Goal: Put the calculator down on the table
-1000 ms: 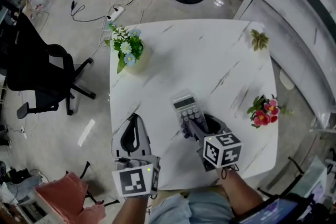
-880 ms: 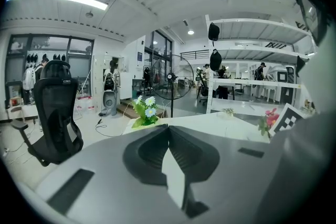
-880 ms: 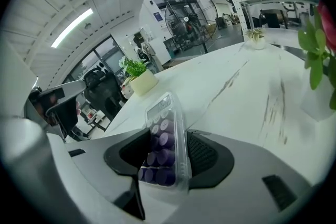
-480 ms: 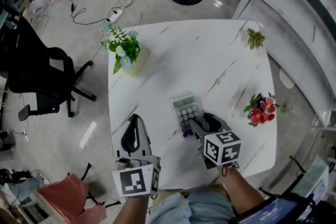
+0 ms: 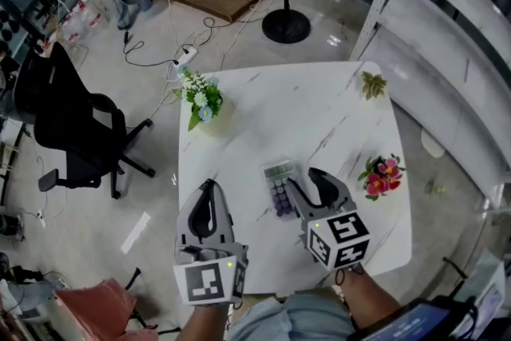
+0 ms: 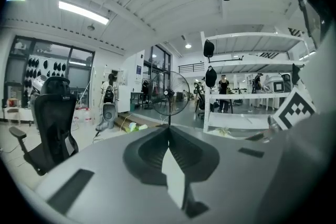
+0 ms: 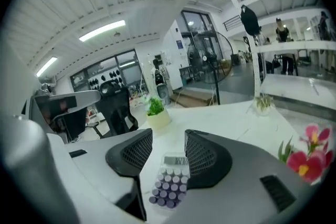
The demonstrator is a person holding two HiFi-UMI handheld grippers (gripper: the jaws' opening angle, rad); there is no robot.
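A small calculator (image 5: 279, 186) with purple keys lies flat on the white marble table (image 5: 303, 108), display end away from me. My right gripper (image 5: 305, 178) hovers just right of it and above it. Its jaws are closing with a wide gap and hold nothing. In the right gripper view the calculator (image 7: 170, 183) shows through that gap (image 7: 168, 141), lying on the table below. My left gripper (image 5: 209, 186) hangs over the table's near left part, clear of the calculator. Its tips meet (image 6: 169, 131), with nothing between them.
A pot of white and blue flowers (image 5: 204, 96) stands at the table's far left, pink flowers (image 5: 382, 176) at the right edge, a small plant (image 5: 373, 84) at the far right corner. A black office chair (image 5: 72, 132) is left of the table, a fan base (image 5: 286, 26) beyond, shelving to the right.
Both grippers have risen above the table. The right gripper has come up off the calculator's near end, and the calculator stays on the table.
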